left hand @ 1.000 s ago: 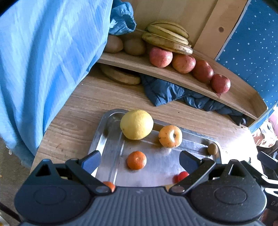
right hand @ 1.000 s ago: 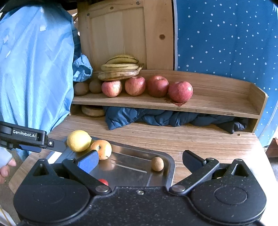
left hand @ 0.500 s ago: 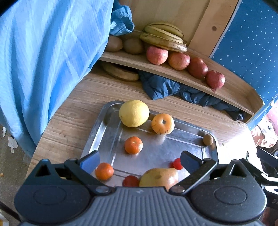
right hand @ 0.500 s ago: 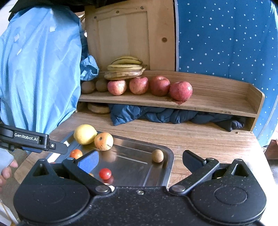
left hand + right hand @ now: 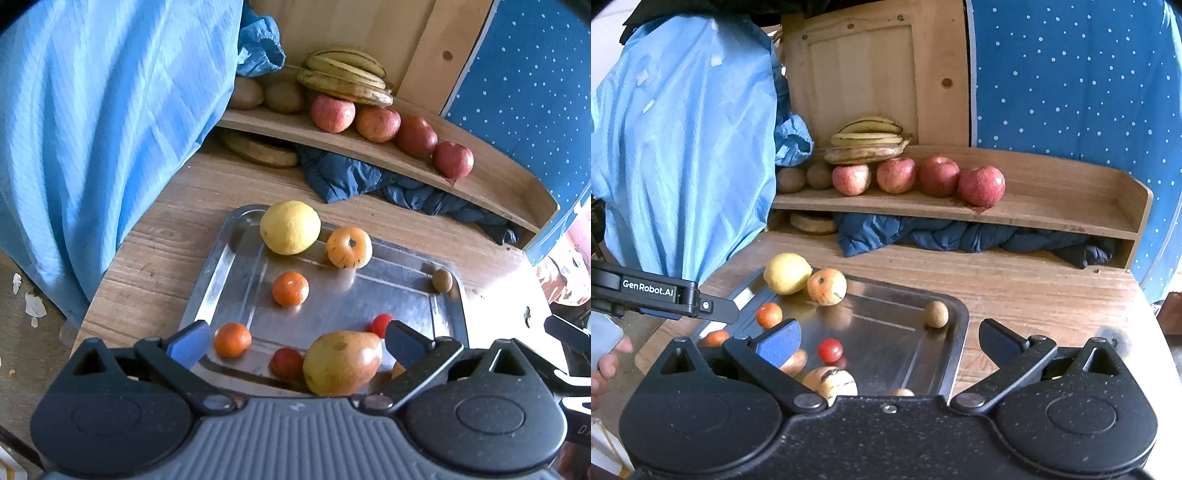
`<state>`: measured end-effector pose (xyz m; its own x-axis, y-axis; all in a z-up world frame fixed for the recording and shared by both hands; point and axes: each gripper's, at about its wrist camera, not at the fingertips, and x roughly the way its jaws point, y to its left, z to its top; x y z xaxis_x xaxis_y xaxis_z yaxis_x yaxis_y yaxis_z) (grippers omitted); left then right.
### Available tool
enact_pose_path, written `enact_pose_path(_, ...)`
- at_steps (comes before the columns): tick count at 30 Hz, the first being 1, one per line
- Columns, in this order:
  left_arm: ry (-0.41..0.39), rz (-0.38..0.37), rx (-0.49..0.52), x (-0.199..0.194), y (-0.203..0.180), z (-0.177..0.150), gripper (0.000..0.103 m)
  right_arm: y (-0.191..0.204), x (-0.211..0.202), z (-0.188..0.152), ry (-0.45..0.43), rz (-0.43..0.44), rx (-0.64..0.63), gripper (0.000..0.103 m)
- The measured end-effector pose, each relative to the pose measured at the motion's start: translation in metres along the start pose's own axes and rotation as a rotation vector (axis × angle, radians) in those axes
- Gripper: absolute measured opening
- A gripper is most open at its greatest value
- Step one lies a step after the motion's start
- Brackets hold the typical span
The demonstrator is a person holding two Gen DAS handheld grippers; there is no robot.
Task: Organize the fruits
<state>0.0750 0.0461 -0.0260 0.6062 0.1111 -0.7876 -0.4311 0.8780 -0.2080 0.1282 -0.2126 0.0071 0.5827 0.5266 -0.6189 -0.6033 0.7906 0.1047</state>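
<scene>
A steel tray (image 5: 218,266) (image 5: 955,354) lies on the wooden table. It holds a yellow lemon (image 5: 290,227) (image 5: 786,273), a spotted orange fruit (image 5: 349,246) (image 5: 826,286), two mandarins (image 5: 290,288) (image 5: 232,339), small red tomatoes (image 5: 382,325) (image 5: 830,350), a brown kiwi (image 5: 442,280) (image 5: 936,314) and a big yellow-red mango (image 5: 341,363). My left gripper (image 5: 295,343) hangs open above the tray's near edge, the mango between its fingers but untouched. My right gripper (image 5: 888,343) is open over the tray's right side. Red apples (image 5: 980,184) and bananas (image 5: 868,142) sit on the wooden shelf (image 5: 1034,214).
A light blue cloth (image 5: 92,129) hangs along the left table edge. Dark blue fabric (image 5: 960,236) is stuffed under the shelf, beside a flat brown object (image 5: 812,223). A dotted blue curtain (image 5: 1071,81) backs the shelf. A person's hand (image 5: 605,365) holds the left gripper.
Both grippers have pulled back and up from the tray. More of the tray shows now, including the mango, the near mandarin and the tomatoes. Neither gripper has taken anything.
</scene>
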Motion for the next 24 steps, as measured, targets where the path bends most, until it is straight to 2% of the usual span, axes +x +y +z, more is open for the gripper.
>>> enact_pose_path(15,-0.001,-0.002,0.077,-0.004,0.01,-0.016,0.102,0.02,0.0,-0.016,0.048,-0.011,0.021,0.102)
enact_pose_path(24,0.008,-0.017,0.119,-0.011,0.026,-0.024,0.102,0.035,-0.006,-0.021,0.048,-0.07,0.069,0.102)
